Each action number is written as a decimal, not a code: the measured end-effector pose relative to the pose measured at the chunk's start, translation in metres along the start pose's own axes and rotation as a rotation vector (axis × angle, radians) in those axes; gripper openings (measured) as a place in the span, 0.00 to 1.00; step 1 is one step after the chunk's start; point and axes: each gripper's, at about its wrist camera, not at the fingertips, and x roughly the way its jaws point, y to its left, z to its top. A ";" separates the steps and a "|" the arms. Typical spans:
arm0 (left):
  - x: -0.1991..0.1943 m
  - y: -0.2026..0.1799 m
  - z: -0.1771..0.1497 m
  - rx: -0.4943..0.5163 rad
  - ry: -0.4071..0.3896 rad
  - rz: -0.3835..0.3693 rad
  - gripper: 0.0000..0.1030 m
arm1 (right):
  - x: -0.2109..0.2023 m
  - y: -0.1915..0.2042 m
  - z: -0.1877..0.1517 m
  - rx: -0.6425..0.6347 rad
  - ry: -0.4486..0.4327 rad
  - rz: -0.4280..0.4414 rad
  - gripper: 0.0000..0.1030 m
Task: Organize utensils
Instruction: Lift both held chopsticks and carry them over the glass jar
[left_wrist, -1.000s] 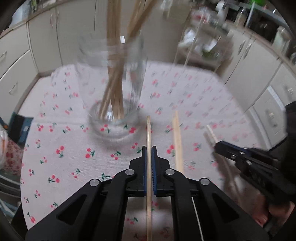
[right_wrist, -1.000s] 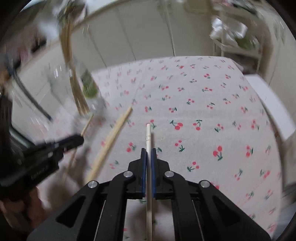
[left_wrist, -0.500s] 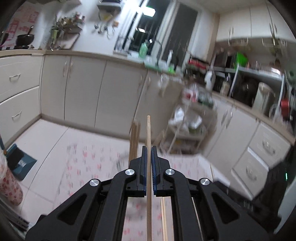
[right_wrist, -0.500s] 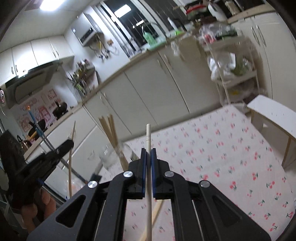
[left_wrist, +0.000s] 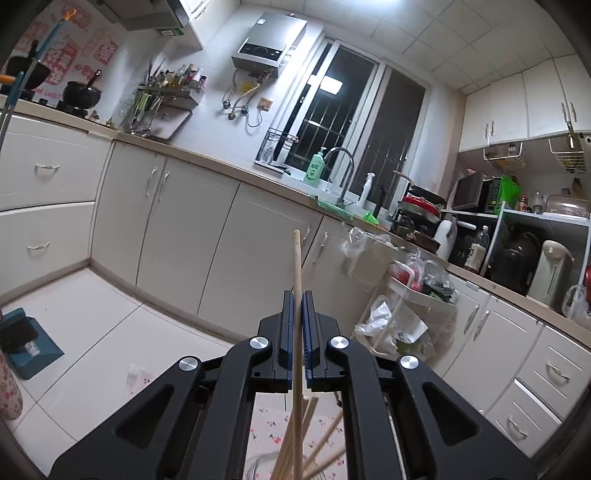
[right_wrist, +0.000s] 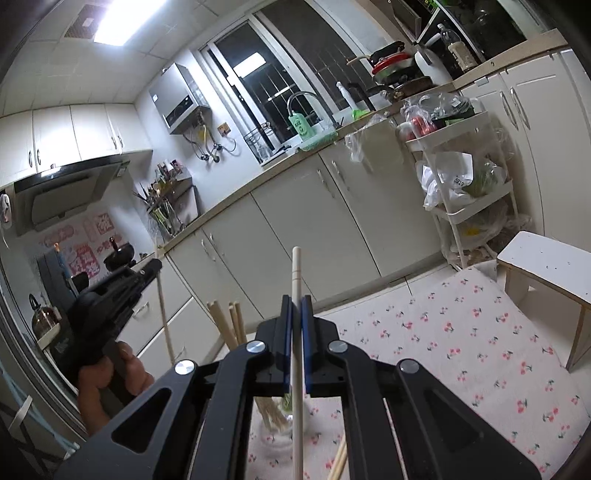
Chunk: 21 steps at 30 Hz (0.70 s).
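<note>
My left gripper (left_wrist: 298, 295) is clenched on a thin pale wooden chopstick (left_wrist: 296, 258), which runs upright between the blue pads and sticks out past the fingertips towards the cream kitchen cabinets (left_wrist: 221, 236). Below that gripper's frame I see the rim of a clear glass jar (left_wrist: 258, 463) with a bundle of tan wooden chopsticks (left_wrist: 291, 439) fanned inside it; the lower end of the stick I hold goes down among them, though I cannot tell whether it touches the jar's bottom.

My right gripper (right_wrist: 296, 301) is likewise closed around a second, whiter round chopstick (right_wrist: 296, 273), held upright with its tip above the fingertips. In that view the same jar (right_wrist: 275, 428) stands on the white cloth printed with red cherries (right_wrist: 461, 332), just left of my stick, its chopstick bundle (right_wrist: 225, 321) leaning up and left. One loose wooden chopstick (right_wrist: 340, 461) lies on the cloth near the jar. My left gripper (right_wrist: 147, 266) shows at the left, held up beside the jar with its chopstick (right_wrist: 164, 314) hanging down.
</note>
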 end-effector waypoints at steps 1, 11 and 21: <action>0.004 0.000 -0.003 0.002 -0.003 0.003 0.04 | 0.002 0.000 0.000 0.000 0.000 0.000 0.06; 0.022 0.009 -0.031 0.004 -0.010 0.045 0.04 | 0.020 -0.006 -0.012 0.013 0.026 -0.016 0.06; 0.023 0.011 -0.049 0.040 -0.015 0.063 0.04 | 0.027 -0.003 -0.017 0.023 0.025 -0.008 0.06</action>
